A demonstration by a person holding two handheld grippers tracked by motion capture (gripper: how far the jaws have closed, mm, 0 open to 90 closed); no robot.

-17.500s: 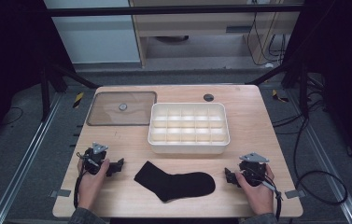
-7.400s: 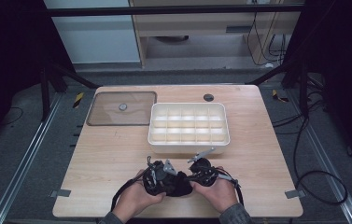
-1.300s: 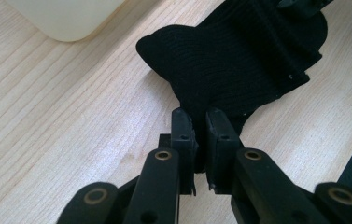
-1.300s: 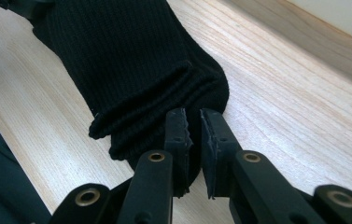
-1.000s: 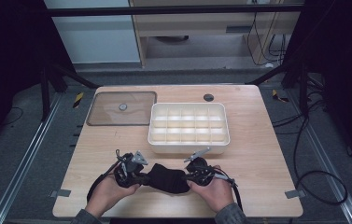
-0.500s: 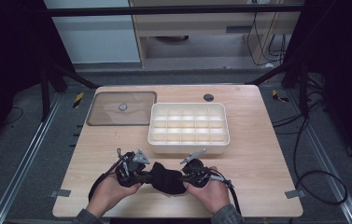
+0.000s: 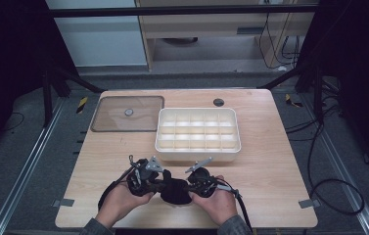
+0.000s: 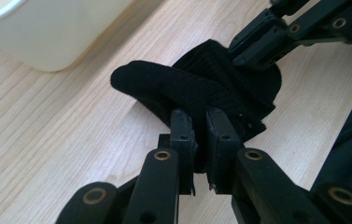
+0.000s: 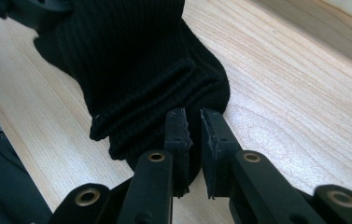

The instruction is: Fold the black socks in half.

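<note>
Both hands have come closer together since the earlier frames, and the black ribbed fabric sock (image 7: 174, 191), which lay flat and stretched out on the table before, is now bunched into a small folded lump between them. It rests on the light wooden table (image 7: 270, 161) near the front edge, just in front of the white plastic tray with many small compartments (image 7: 199, 134). The left gripper (image 7: 160, 182) is clenched on one edge of the sock; in the left gripper view (image 8: 198, 122) its jaws pinch the fabric tightly. The right gripper (image 7: 188, 186) is clenched on the ribbed cuff, as the right gripper view (image 9: 193, 122) shows. A transparent brownish lid with a small round knob (image 7: 128, 113) lies flat left of the tray. No writing or brand can be read anywhere.
</note>
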